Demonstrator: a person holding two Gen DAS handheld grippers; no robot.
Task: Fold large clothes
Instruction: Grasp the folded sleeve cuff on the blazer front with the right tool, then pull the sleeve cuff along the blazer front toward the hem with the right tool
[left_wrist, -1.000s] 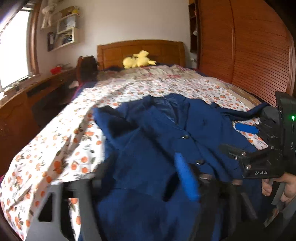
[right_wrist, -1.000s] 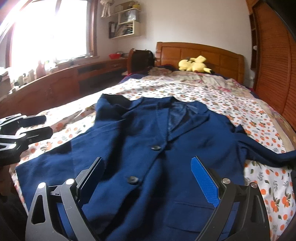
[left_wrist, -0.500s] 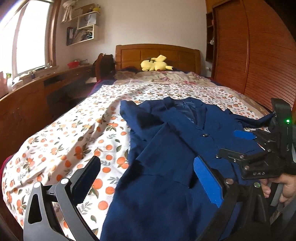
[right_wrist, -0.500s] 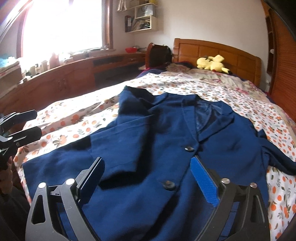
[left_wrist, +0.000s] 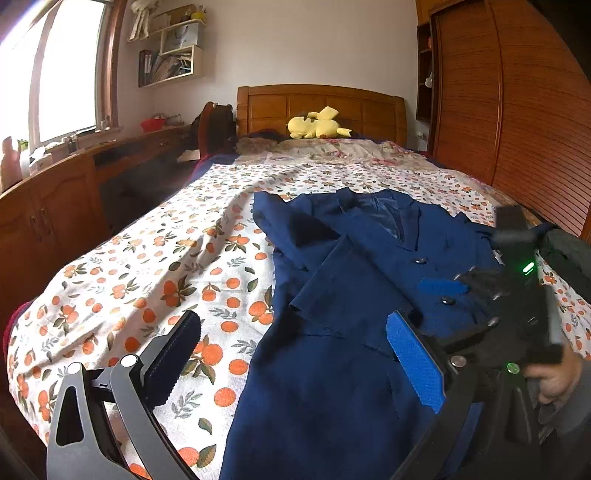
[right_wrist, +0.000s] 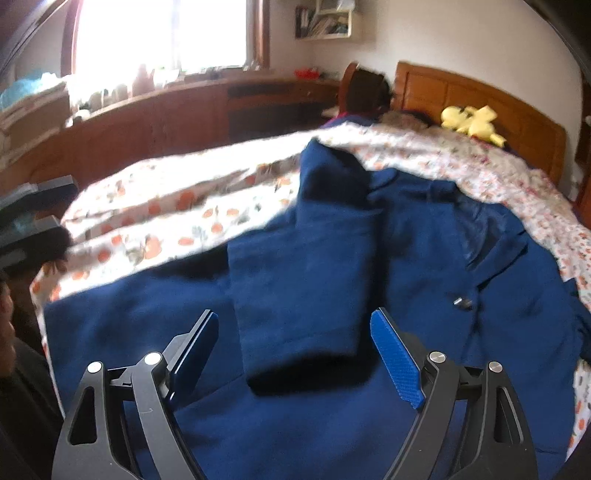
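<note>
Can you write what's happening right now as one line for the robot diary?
jacket: flat on bed, sleeve folded over | left gripper: open, empty | right gripper: closing, over sleeve cuff

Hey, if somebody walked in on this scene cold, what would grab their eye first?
Probably the navy blue jacket spread across the orange-print bedspread, one sleeve folded over its front. Next, the yellow plush toy against the wooden headboard. Both tongs hover over the jacket, gripping nothing: the left tongs wide open, the right tongs closing slightly above the sleeve.
</note>
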